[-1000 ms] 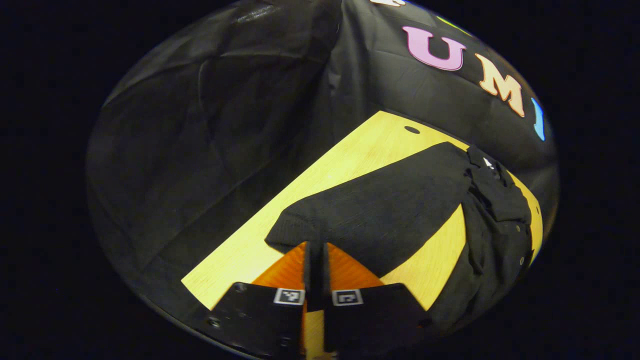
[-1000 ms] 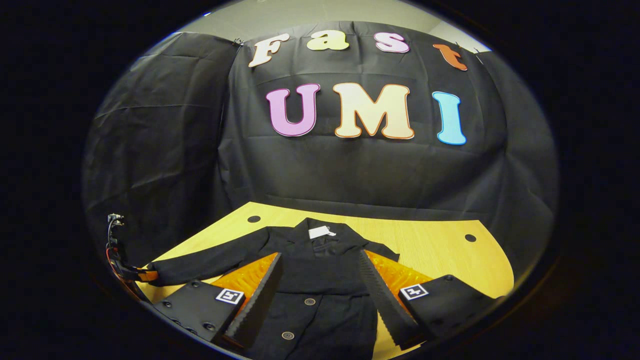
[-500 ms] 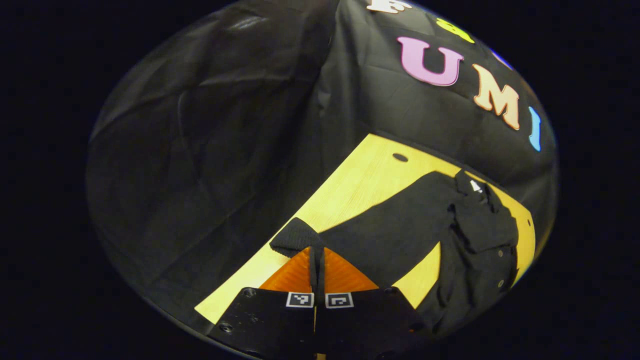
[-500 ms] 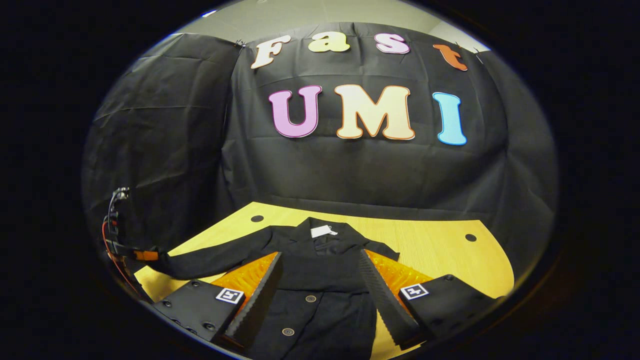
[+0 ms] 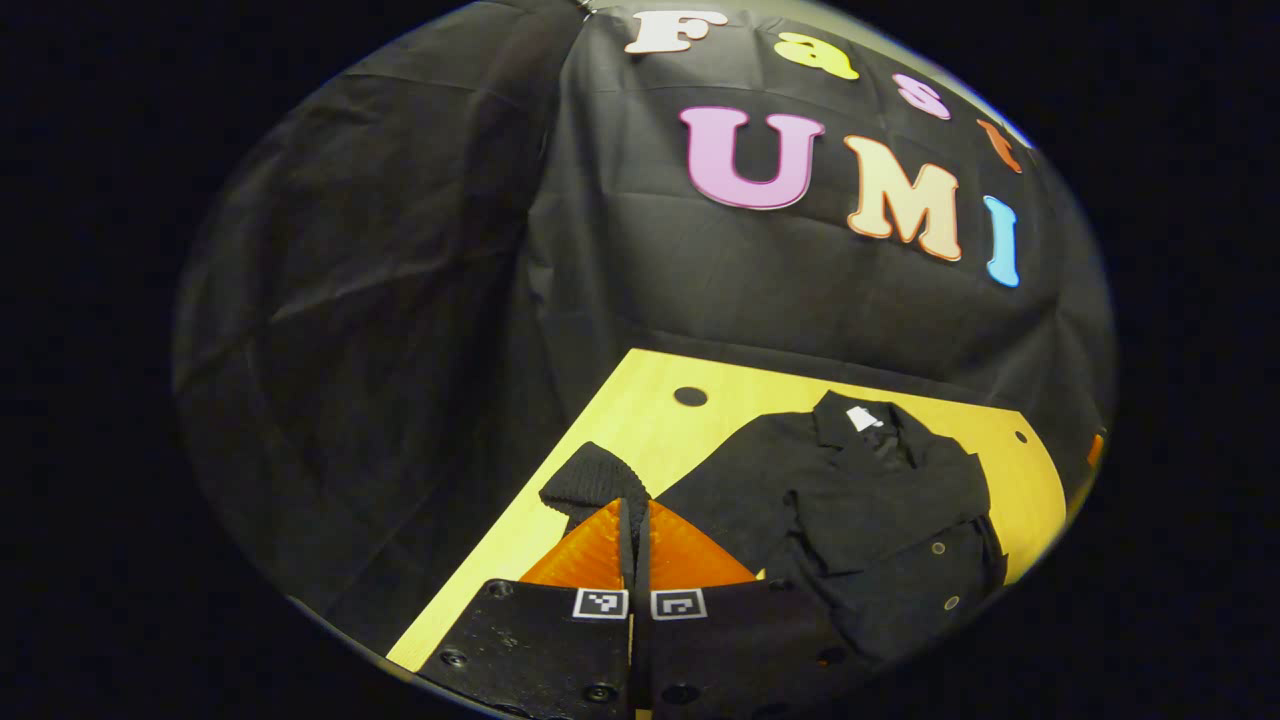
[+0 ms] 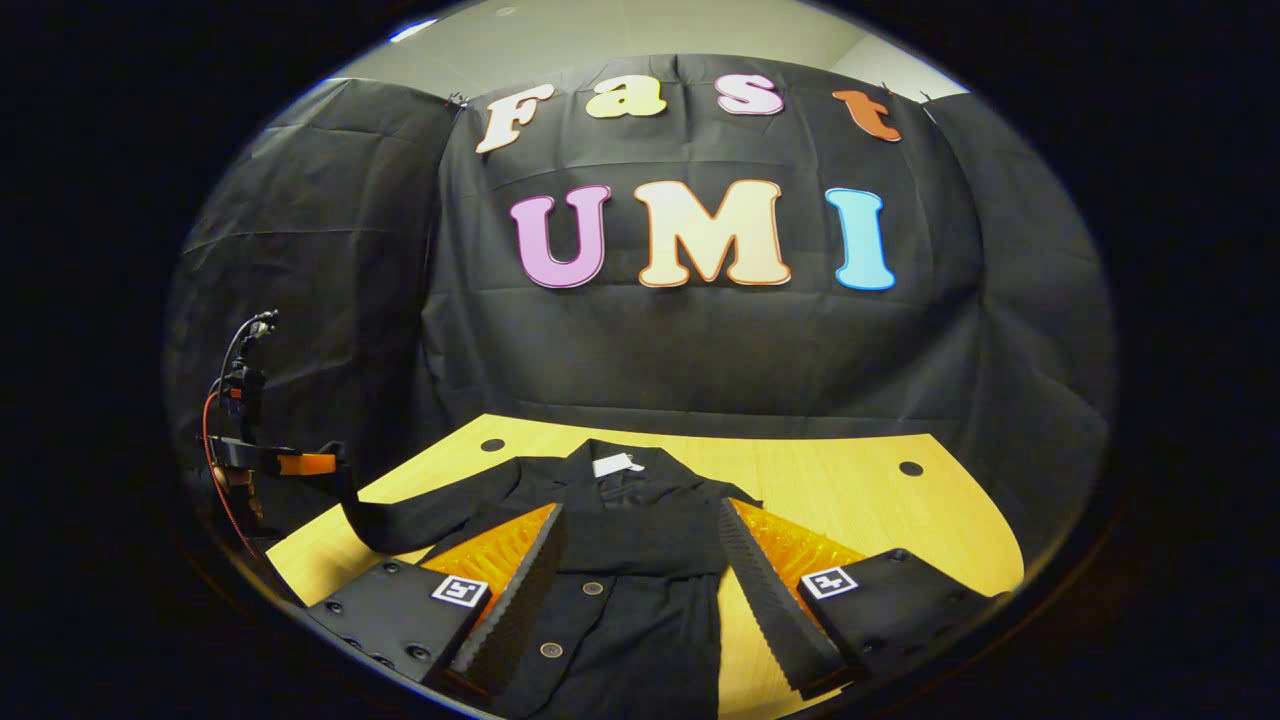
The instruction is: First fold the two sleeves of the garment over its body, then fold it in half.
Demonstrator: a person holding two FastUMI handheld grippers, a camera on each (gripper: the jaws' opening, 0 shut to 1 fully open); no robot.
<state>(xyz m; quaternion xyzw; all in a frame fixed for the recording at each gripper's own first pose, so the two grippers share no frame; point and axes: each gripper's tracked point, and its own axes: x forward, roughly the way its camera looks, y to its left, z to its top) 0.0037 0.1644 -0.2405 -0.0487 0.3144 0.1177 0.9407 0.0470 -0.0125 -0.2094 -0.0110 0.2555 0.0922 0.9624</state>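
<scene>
A black buttoned coat lies face up on the yellow wooden table, collar and white tag toward the wall. In the left gripper view my left gripper is shut on the cuff of the coat's sleeve, lifted above the table; the coat body lies to its right. The right gripper view shows that same gripper at the far left holding the raised sleeve, which sags down to the shoulder. My right gripper hovers open above the coat's front, with buttons between its fingers.
The table has round cable holes near its back corners. Black cloth walls close the booth behind and on the left. Bare tabletop lies to the right of the coat.
The left gripper has risen with the sleeve cuff, lifting the sleeve off the table, and turned toward the coat body. The right gripper stayed open over the coat, shifting only slightly.
</scene>
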